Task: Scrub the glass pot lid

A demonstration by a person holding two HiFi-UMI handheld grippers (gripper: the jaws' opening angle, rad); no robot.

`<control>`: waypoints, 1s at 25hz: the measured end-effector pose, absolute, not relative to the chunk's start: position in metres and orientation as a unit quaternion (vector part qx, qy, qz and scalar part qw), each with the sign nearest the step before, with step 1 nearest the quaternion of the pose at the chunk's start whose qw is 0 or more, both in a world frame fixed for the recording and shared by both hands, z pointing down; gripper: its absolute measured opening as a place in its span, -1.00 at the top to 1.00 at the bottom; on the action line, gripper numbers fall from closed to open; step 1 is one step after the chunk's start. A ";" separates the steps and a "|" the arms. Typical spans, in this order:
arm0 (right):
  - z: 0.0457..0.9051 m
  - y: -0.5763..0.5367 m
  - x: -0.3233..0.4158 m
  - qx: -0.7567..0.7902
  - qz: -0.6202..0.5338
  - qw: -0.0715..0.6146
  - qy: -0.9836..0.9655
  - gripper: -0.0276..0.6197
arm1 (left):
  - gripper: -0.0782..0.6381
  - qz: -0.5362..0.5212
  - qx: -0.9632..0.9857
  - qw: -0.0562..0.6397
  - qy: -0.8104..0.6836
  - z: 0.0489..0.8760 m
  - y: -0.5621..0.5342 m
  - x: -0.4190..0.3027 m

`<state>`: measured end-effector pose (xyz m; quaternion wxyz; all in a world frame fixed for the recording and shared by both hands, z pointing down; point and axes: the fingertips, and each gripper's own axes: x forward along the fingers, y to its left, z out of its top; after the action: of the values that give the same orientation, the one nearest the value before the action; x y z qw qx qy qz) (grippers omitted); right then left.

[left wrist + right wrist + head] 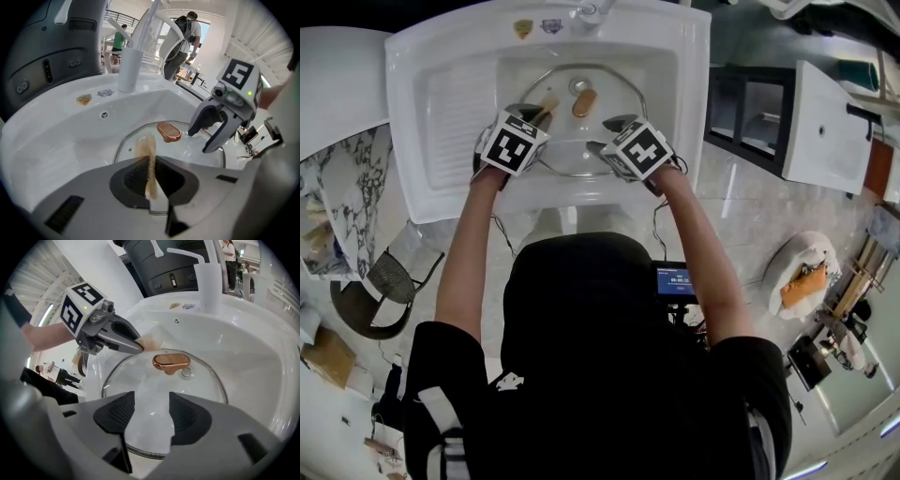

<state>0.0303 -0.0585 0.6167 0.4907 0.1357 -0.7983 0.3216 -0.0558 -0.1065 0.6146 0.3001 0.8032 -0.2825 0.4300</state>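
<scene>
A round glass pot lid (572, 150) with a copper-coloured handle (584, 102) lies flat in the white sink basin (450, 94). My left gripper (151, 176) is shut on a thin tan scrub pad (148, 157), whose far end rests on the lid (192, 147) left of the handle (168, 131). My right gripper (151, 416) stands open over the lid's near rim (145, 453), with only glass showing between its pads. The right gripper view has the left gripper (138, 348) pressing the pad (150, 342) onto the lid's far left side. The right gripper (200, 140) hangs beside the handle.
A white faucet (129, 70) rises at the basin's back edge, with two stickers (84, 99) on the ledge beside it. The basin walls (243, 352) curve up closely around the lid. People stand in the bright room beyond the sink.
</scene>
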 end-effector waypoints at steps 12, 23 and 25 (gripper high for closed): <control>0.599 -0.051 0.043 0.221 0.303 0.492 -0.786 0.67 | 0.71 0.348 0.822 0.313 -0.324 0.548 -0.071 -0.065; 0.498 -0.056 0.037 0.357 0.269 0.359 -0.819 0.91 | 0.71 0.310 0.858 0.230 -0.338 0.476 -0.038 -0.069; 0.477 -0.052 0.032 0.372 0.255 0.339 -0.826 0.91 | 0.71 0.298 0.864 0.221 -0.342 0.462 -0.032 -0.070</control>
<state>0.0324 -0.0522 0.4765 0.3387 0.3721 -0.8258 0.2546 -0.0702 -0.0319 0.4621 0.2208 0.8636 -0.3419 0.2977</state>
